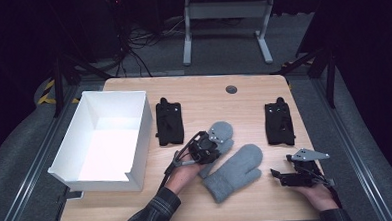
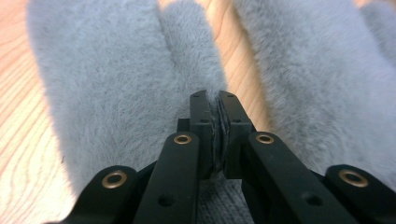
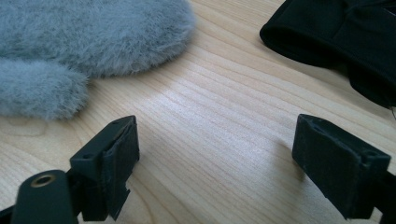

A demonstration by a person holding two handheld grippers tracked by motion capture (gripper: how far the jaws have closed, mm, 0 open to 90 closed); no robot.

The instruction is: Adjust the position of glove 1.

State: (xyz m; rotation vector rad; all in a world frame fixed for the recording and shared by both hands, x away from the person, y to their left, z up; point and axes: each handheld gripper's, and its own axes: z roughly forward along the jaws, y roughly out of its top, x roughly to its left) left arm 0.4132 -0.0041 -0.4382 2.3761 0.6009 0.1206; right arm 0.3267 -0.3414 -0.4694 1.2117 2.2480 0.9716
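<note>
Wooden table point(image 1: 203, 97), left gripper point(image 2: 215, 100) jaws pinching grey mitten point(image 2: 116, 70), right gripper point(image 3: 215, 158) jaws wide, empty, white box point(image 1: 135, 138) nearby

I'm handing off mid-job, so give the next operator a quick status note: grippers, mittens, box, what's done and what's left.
Left gripper: shut on the left grey mitten, at its cuff edge.
Right gripper: open, holding nothing, low over bare table.
Right grey mitten lies beside the first, untouched.
Two black gloves lie further back.
White box at the left holds nothing.
Done: first mitten gripped. Left, probably: move the mittens, likely into the box.
</note>
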